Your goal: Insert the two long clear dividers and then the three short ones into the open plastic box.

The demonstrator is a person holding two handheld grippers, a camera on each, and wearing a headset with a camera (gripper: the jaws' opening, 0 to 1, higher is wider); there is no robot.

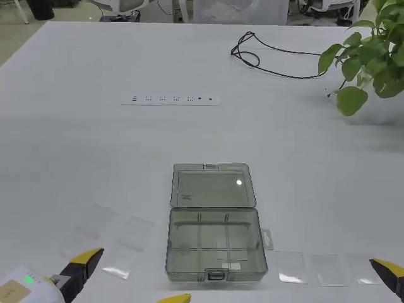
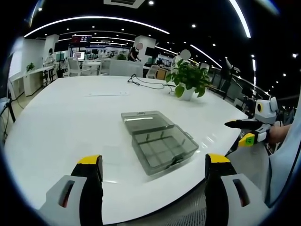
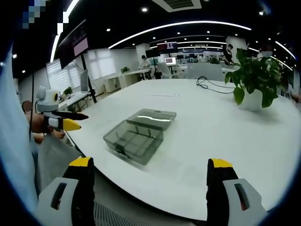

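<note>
Spread wide and holding nothing at the left gripper (image 2: 153, 161); likewise wide and empty at the right gripper (image 3: 151, 163); both low at the near edge of the white table (image 1: 76, 158), one on either side of the work, touching nothing.

Just ahead, between the two: the open plastic box (image 1: 189, 275), smoky grey, base nearest, lid (image 1: 213, 188) laid flat behind it. Faint lines across the base; impossible to say whether slots or panels already seated.

Flat on the table to the box's right, a row of clear dividers (image 1: 331, 269), near the right gripper; to its left, more clear panels (image 1: 134, 233), near the left gripper; too transparent to sort long from short with confidence.

Farther back, well apart: a white power strip (image 1: 170, 100), a black cable (image 1: 265, 60), a potted plant (image 1: 372, 57).

By the look of it, at the very start: picking a first long divider. Best done by coming in low and flat; pinching one end by its edge, not the face; lifting slowly, thin clear plastic being likely slick and clingy on the tabletop; steadying the box with the other gripper; turning the piece upright, lining both ends with opposite wall slots, pressing down evenly to avoid jamming askew.
</note>
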